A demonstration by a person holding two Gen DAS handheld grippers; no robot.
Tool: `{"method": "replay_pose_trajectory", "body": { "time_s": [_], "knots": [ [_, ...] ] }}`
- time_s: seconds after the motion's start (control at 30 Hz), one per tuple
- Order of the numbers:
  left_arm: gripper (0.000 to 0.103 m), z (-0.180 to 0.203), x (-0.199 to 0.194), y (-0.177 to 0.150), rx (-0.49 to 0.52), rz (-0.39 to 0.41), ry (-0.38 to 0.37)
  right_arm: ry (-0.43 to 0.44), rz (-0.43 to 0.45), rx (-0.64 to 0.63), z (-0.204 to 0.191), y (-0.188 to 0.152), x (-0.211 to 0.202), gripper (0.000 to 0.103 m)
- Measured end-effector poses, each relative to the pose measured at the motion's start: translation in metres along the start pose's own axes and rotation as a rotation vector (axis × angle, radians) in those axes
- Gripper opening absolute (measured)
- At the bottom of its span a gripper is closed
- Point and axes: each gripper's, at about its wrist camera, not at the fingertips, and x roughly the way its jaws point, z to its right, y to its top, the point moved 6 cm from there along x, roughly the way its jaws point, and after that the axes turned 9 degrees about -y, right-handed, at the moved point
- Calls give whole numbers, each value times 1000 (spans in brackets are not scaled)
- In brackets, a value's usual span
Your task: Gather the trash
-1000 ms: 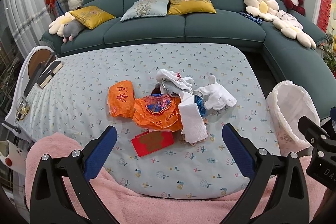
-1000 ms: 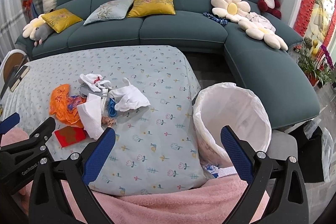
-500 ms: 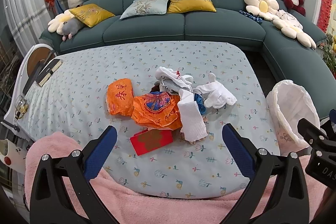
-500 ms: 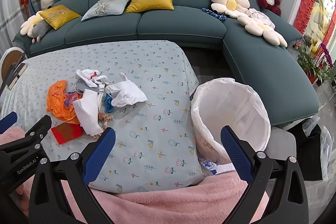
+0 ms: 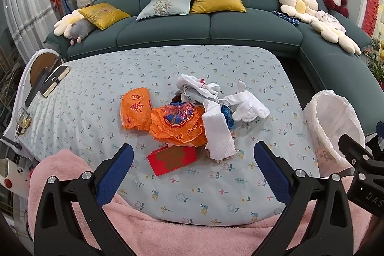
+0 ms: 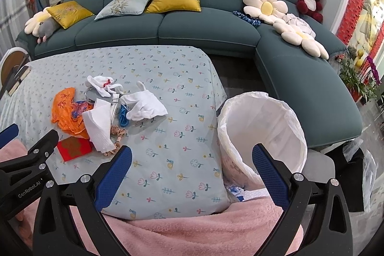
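Observation:
A heap of trash lies mid-table on the flowered cloth (image 5: pixel 96 92): two orange wrappers (image 5: pixel 176 124) (image 6: pixel 68 112), a red packet (image 5: pixel 171 158) (image 6: pixel 74 148), a white paper towel (image 5: pixel 219 133) (image 6: pixel 98 127), white crumpled cloths (image 5: pixel 248 104) (image 6: pixel 146 104) and a blue cord (image 6: pixel 123 118). A bin lined with a white bag (image 5: pixel 332 128) (image 6: pixel 264 136) stands off the table's right edge. My left gripper (image 5: pixel 192 169) is open, empty, just short of the red packet. My right gripper (image 6: pixel 192 169) is open, empty, between the heap and the bin.
A teal corner sofa (image 5: pixel 208 25) with yellow cushions, flower pillows and plush toys runs behind the table. A book (image 5: pixel 55 80) lies at the table's far left. Pink fleece (image 5: pixel 192 236) covers the near edge. Potted plants (image 6: pixel 360 78) stand at the right.
Both views have slid a little nearer and lower over the table; the trash heap sits slightly closer to my left gripper. Both grippers stay open.

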Motion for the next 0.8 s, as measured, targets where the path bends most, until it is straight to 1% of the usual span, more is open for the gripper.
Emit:
{"method": "replay_pose_trajectory", "body": {
  "time_s": [0.8],
  "knots": [
    [96, 9, -3, 3, 9, 5, -8, -10, 1, 13, 8, -3, 0, 96]
  ]
}}
